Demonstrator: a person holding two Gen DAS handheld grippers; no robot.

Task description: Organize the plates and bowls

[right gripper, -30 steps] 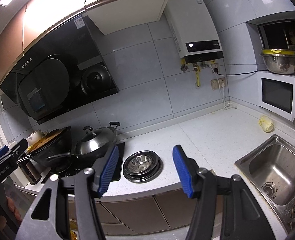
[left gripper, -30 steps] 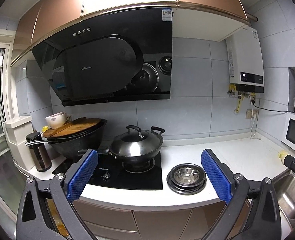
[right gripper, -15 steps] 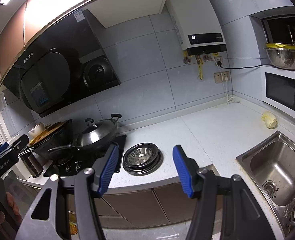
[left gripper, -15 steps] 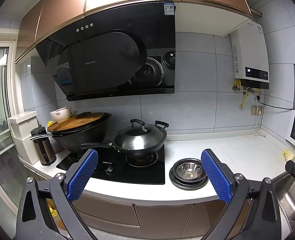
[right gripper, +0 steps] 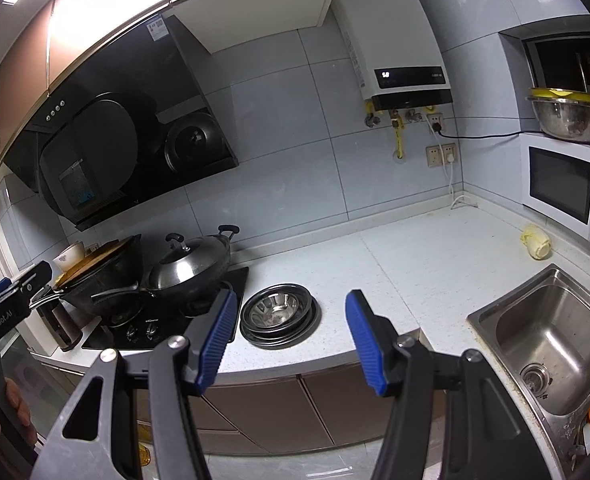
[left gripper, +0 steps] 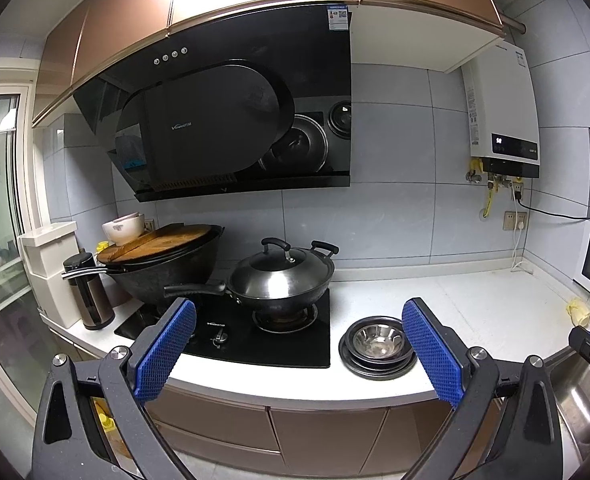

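Here the stack of plates and bowls (left gripper: 377, 347) sits on the white tabletop (left gripper: 495, 312), at three o'clock of the hob (left gripper: 255, 340). Left claw (left gripper: 299, 356) and right claw (right gripper: 291, 338) both gape, empty.

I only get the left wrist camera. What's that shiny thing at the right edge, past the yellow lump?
Observer: A steel sink. The right wrist view shows its whole basin, with a drain at the bottom.
Operator: Is the other gripper holding something?
Observer: No. The right gripper is open, with nothing between its blue pads.
Operator: What's on top of the microwave?
Observer: A metal bowl with a yellow cover sits on the microwave.
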